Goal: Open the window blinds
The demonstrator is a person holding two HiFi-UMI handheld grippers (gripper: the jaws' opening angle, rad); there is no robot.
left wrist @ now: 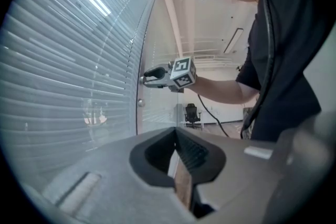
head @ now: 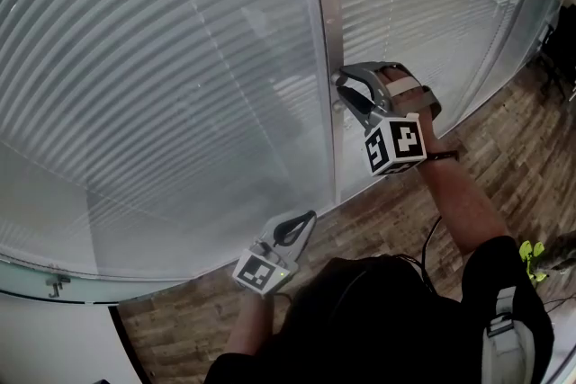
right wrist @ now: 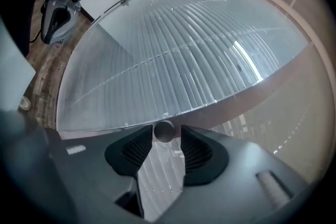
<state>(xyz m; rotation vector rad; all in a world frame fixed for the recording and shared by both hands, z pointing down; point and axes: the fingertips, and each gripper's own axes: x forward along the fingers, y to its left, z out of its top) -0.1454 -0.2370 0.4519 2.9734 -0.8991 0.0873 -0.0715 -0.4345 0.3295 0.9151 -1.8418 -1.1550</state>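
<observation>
The slatted window blinds [head: 162, 85] hung behind the glass on both sides of an upright frame post [head: 326, 31], reaching almost down to the wooden floor [head: 387, 220]. The right gripper [head: 346, 85] was held against that post, roughly level. In the right gripper view its jaws stood apart with a small round knob [right wrist: 164, 131] sitting between their tips. The pads seemed just clear of the knob, though the wide-angle view made that hard to judge. The left gripper [head: 306, 218] hung lower and nearer the person, pointing towards the glass well short of it. Its jaws were closed together with nothing between them. In the left gripper view the slats looked close-set, letting only pale light through.
</observation>
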